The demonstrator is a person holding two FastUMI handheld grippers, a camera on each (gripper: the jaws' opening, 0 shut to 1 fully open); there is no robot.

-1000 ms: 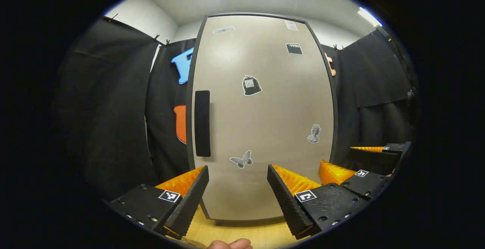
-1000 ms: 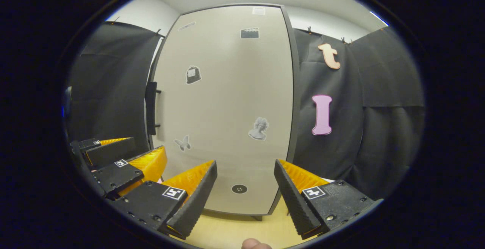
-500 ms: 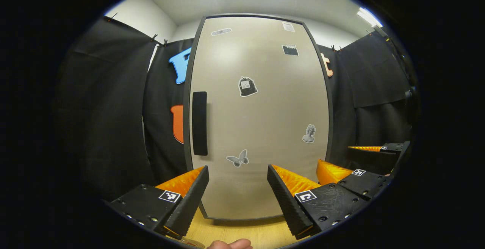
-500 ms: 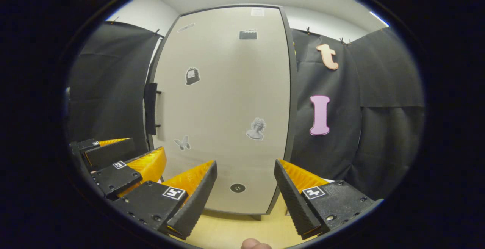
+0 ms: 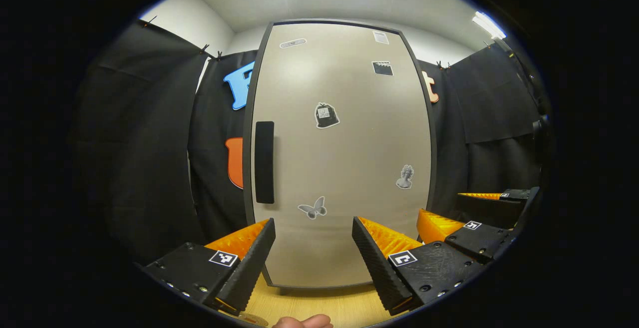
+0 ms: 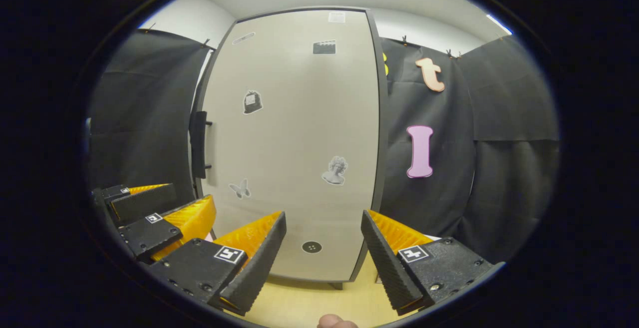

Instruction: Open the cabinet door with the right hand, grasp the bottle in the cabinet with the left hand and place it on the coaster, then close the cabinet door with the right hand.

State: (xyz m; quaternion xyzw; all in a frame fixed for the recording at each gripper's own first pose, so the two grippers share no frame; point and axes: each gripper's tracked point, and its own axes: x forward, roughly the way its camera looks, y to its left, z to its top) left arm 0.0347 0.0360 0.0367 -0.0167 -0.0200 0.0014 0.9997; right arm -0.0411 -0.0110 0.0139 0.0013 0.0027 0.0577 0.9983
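A tall beige cabinet door (image 5: 344, 158) (image 6: 294, 138) stands shut ahead, with a dark frame and several small stickers. Its black vertical handle (image 5: 264, 162) (image 6: 198, 144) sits on the door's left edge. My left gripper (image 5: 313, 255) is open in front of the door's lower part, holding nothing. My right gripper (image 6: 323, 255) is open too, a little short of the door, also holding nothing. The right gripper (image 5: 462, 223) shows at the lower right of the left gripper view, and the left gripper (image 6: 159, 208) at the lower left of the right gripper view. The bottle is hidden behind the door.
The cabinet stands on a light wooden tabletop (image 5: 319, 305) (image 6: 304, 303). Black cloth walls close in on both sides. A round edge, perhaps the coaster (image 5: 252, 319), peeks at the bottom of the left gripper view. A fingertip (image 6: 335, 322) shows at each view's bottom edge.
Both views have drifted slightly; the cabinet door looks a touch farther off and shifted left. Both grippers stay open and the door stays shut.
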